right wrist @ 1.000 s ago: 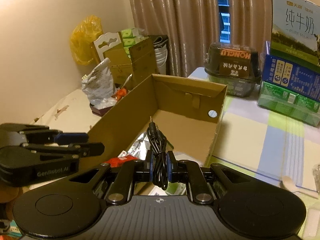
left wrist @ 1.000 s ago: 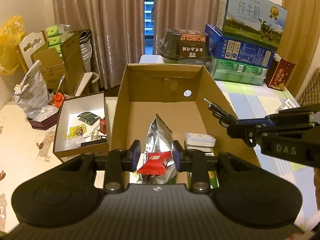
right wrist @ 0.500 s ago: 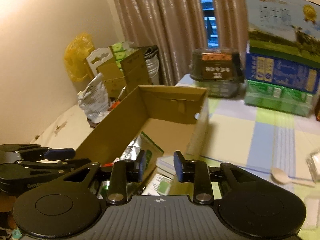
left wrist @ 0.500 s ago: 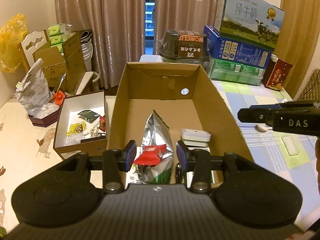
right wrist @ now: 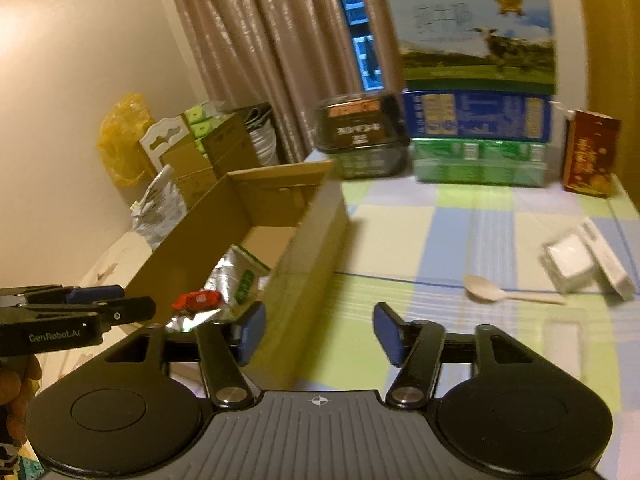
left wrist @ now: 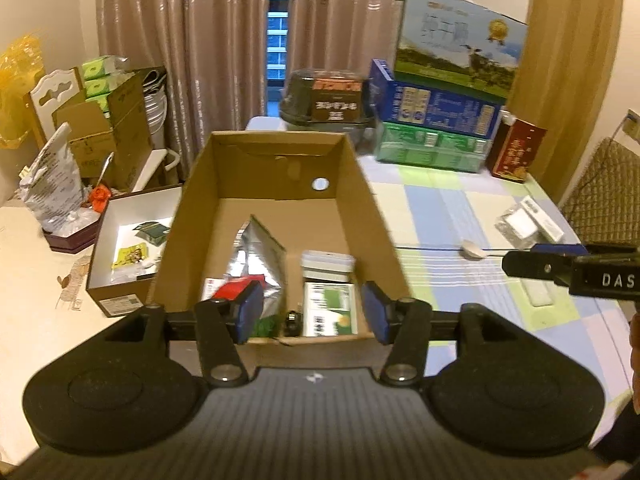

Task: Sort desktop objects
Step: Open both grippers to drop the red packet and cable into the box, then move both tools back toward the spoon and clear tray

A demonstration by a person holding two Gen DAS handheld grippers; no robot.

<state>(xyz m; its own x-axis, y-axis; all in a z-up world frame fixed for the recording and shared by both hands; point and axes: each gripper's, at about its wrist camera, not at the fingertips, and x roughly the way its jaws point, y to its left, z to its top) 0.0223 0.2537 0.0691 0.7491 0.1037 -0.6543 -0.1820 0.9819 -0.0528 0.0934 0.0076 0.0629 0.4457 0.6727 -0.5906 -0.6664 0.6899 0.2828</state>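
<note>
Your left gripper (left wrist: 311, 317) hangs level over the near edge of the cardboard box (left wrist: 280, 184), fingers spread wide. The red candy (right wrist: 197, 300) lies inside. Your right gripper (right wrist: 318, 334), fingers spread too, points across the tabletop (right wrist: 460, 232).

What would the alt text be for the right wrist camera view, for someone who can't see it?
An open, empty right gripper hovers over a checked tablecloth, beside a cardboard box holding a silver pouch and a red candy. A spoon lies ahead to the right, and the left gripper shows at the left edge.

"DAS" on right gripper (left wrist: 532, 267)
</note>
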